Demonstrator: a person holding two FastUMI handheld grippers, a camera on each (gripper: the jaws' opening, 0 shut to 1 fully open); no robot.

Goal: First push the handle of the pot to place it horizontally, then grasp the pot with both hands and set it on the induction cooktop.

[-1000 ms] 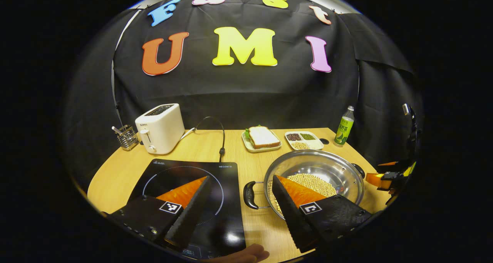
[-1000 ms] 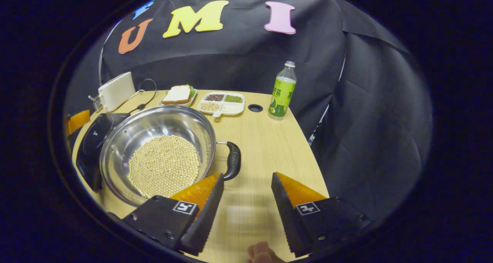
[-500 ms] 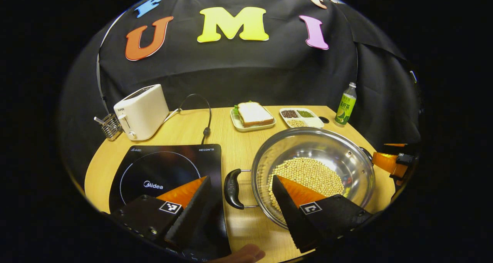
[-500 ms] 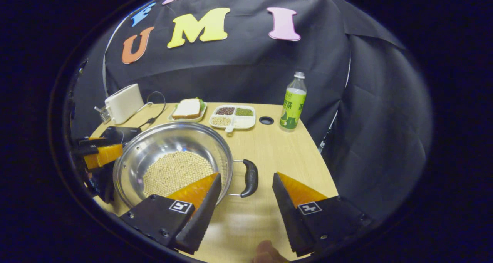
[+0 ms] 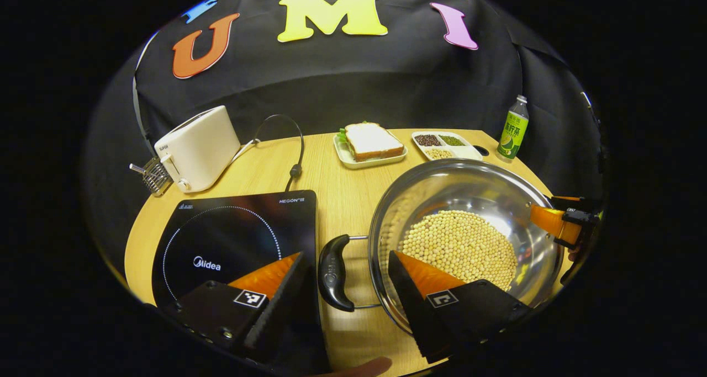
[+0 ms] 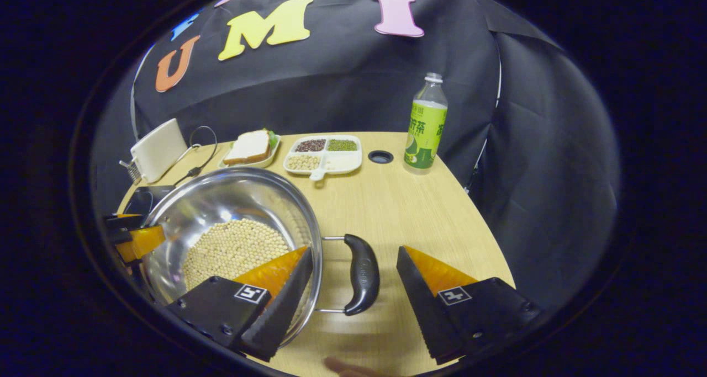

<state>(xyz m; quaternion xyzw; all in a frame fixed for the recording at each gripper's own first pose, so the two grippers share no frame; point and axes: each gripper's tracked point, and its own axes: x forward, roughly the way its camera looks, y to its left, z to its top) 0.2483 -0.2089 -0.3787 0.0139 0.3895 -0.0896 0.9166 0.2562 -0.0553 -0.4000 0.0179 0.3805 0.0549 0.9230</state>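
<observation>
Pot (image 5: pixel 469 200) of steel, holding pale round beans (image 5: pixel 461 247), resting on the table (image 5: pixel 337 184) at lower right of the left gripper view, beside the black induction cooktop (image 5: pixel 232 233) at lower left and not on it. Left claw (image 5: pixel 345 286) spread wide, one finger over the cooktop, the other over the pot's rim, the pot's near black handle (image 5: pixel 333 272) lying between them untouched. In the right gripper view, right claw (image 6: pixel 353 286) likewise parted around the opposite handle (image 6: pixel 362 274), seemingly clear of it, though contact hard to judge. Toward the top of that frame: a green bottle (image 6: pixel 425 128), a divided dish (image 6: pixel 325 156), a sandwich plate (image 6: pixel 251 148), a white toaster (image 6: pixel 157 148).
</observation>
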